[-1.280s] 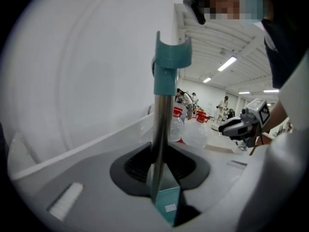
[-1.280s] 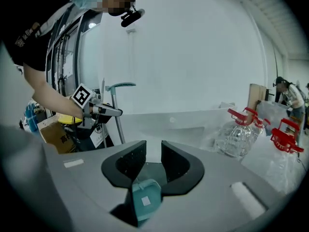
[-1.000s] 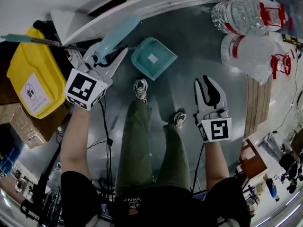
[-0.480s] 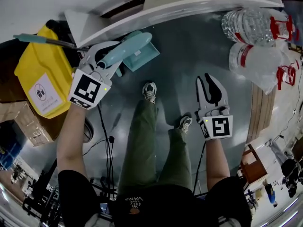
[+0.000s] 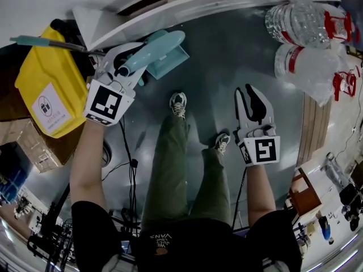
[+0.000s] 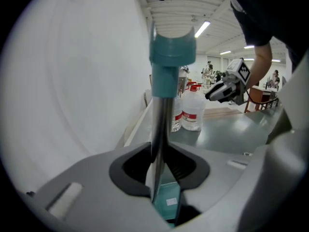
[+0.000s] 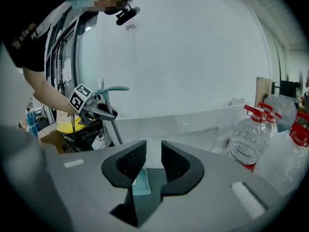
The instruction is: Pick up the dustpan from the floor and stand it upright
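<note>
The left gripper (image 5: 129,61) pinches the metal handle of the dustpan (image 5: 165,45) between its jaws. The teal pan is just under the jaws. To its right, well apart, the right gripper (image 5: 248,98) is empty, with jaws spread.

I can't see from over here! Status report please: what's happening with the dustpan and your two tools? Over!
Left tool shut on dustpan handle. Right tool open, empty. Handle upright, pan end down by wall. Water bottles off to the side, not blocking.
</note>
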The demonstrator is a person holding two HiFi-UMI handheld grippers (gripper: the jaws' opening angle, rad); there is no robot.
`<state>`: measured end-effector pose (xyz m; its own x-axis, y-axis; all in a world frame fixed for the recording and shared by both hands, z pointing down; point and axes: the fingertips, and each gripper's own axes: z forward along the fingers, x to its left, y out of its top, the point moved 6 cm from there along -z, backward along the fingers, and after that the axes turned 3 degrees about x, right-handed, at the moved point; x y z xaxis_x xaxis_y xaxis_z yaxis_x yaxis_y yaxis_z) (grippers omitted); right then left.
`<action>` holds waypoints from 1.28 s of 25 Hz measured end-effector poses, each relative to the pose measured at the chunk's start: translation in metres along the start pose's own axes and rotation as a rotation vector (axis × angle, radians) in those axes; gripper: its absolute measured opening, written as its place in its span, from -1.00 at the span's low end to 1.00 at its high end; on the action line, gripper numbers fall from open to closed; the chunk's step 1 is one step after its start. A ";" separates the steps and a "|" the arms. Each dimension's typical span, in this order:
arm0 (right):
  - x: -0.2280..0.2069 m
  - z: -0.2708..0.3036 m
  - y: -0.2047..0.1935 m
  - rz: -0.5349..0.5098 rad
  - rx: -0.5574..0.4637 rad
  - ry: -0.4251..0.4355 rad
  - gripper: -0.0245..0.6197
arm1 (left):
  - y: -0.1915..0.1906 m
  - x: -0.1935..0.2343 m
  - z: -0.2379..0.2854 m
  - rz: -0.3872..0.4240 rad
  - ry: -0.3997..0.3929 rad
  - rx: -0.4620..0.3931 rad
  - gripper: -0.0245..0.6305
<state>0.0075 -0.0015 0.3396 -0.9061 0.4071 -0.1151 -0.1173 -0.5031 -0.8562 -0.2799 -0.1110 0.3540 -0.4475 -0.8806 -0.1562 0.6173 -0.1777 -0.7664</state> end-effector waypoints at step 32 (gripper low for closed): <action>0.021 -0.184 0.145 -0.058 -0.226 0.143 -0.62 | 0.117 -0.121 -0.181 -0.539 0.517 -0.160 -0.23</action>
<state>0.0461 0.0743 0.1209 -0.8321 0.5418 -0.1187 -0.0591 -0.2994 -0.9523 -0.2708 0.0549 0.1704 -0.9307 -0.3651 0.0231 0.1440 -0.4236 -0.8943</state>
